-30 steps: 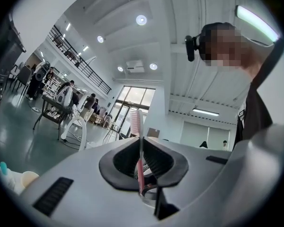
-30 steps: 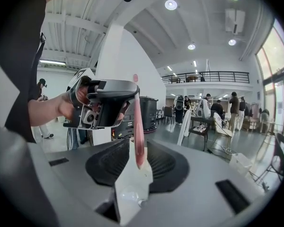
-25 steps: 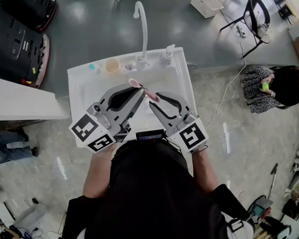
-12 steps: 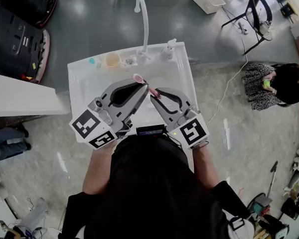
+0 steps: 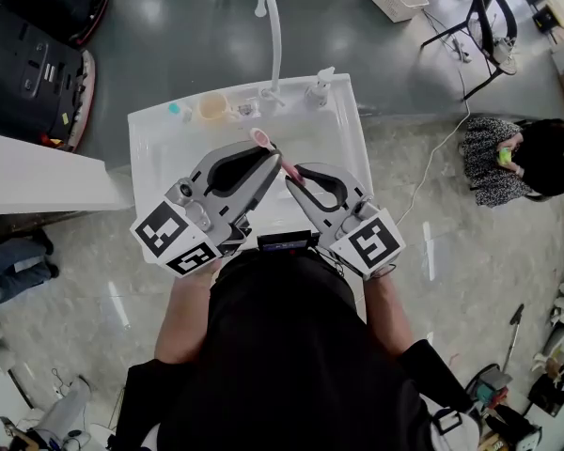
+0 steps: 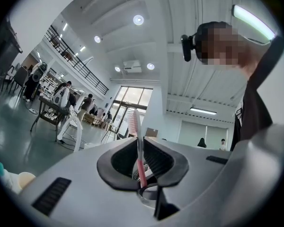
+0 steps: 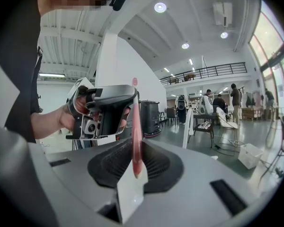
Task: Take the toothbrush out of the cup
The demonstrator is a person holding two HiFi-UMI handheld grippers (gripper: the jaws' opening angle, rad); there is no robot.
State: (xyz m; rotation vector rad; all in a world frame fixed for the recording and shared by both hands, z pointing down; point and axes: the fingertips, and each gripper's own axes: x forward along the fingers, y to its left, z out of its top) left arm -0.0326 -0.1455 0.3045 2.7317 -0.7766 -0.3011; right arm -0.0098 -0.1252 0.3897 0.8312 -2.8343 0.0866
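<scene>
While the left tool (image 6: 141, 148) and the right tool (image 7: 135, 160) are both clamped on the toothbrush (image 5: 260, 139), held above the sink (image 5: 150, 144) and well clear of the cup (image 5: 211, 108), only one should release, slowly. The other must grip firmly so the brush doesn't tip.

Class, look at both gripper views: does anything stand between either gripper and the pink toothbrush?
Nothing visible does: the left gripper and the right gripper are both closed directly on the toothbrush.
</scene>
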